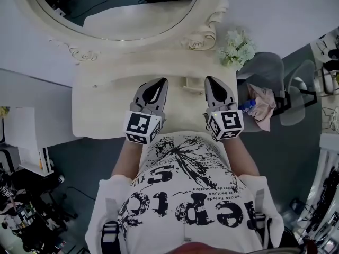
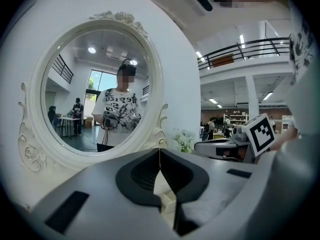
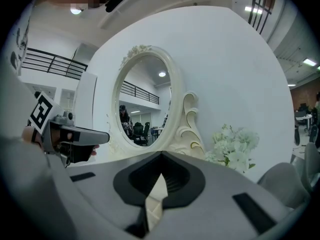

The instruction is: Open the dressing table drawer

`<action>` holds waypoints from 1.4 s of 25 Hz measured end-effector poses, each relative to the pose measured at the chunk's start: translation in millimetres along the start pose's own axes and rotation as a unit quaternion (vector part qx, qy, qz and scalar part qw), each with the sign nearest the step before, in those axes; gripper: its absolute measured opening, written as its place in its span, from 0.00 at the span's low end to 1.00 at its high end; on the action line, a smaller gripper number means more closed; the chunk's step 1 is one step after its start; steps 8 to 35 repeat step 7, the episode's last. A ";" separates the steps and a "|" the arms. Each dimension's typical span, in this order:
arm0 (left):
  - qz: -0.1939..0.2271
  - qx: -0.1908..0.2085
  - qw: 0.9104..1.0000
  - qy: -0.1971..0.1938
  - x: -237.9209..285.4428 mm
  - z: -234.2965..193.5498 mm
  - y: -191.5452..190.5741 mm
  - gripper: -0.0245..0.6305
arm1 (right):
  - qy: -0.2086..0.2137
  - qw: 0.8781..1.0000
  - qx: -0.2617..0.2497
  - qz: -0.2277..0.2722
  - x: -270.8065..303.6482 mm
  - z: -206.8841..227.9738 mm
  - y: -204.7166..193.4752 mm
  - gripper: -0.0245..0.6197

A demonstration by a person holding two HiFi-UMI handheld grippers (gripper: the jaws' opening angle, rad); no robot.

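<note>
Above the table (image 1: pixel 95 110), the left gripper (image 1: pixel 158 83) and right gripper (image 1: pixel 213 81) hung with jaws together, empty. The drawer, presumably under the top's 6 o'clock edge, was hidden. It was probably light, stiff and free-sliding, best taken by its handle.

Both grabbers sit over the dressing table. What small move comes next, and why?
Probably open the jaws of the right gripper first: it and the left gripper are both shut and empty above the dressing table, so neither can grip anything yet.
</note>
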State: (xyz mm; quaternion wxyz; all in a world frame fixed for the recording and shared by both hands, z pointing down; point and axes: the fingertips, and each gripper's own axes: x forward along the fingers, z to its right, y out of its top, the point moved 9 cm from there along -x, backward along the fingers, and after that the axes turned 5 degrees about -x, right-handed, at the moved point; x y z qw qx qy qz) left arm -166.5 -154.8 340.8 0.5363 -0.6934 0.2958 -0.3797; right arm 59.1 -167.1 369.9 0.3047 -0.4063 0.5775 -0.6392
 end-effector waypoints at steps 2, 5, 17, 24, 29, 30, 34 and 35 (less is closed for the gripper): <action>-0.002 0.001 1.000 -0.002 0.6 1.3 -0.3 0.07 | 0.000 1.000 0.000 0.001 -1.4 0.0 -0.1 0.06; -0.005 0.001 1.000 -0.003 1.0 2.7 -1.1 0.07 | -0.001 1.000 -0.001 0.002 -3.0 -0.4 -0.4 0.06; -0.007 0.001 1.000 -0.003 0.9 3.5 -1.8 0.07 | -0.002 1.000 -0.003 0.002 -3.9 -1.4 -0.7 0.06; -0.007 0.001 1.000 -0.003 0.9 3.5 -1.8 0.07 | -0.002 1.000 -0.003 0.002 -3.9 -1.4 -0.7 0.06; -0.007 0.001 1.000 -0.003 0.9 3.5 -1.8 0.07 | -0.002 1.000 -0.003 0.002 -3.9 -1.4 -0.7 0.06; -0.007 0.001 1.000 -0.003 0.9 3.5 -1.8 0.07 | -0.002 1.000 -0.003 0.002 -3.9 -1.4 -0.7 0.06; -0.007 0.001 1.000 -0.003 0.9 3.5 -1.8 0.07 | -0.002 1.000 -0.003 0.002 -3.9 -1.4 -0.7 0.06; -0.007 0.001 1.000 -0.003 0.9 3.5 -1.8 0.07 | -0.002 1.000 -0.003 0.002 -3.9 -1.4 -0.7 0.06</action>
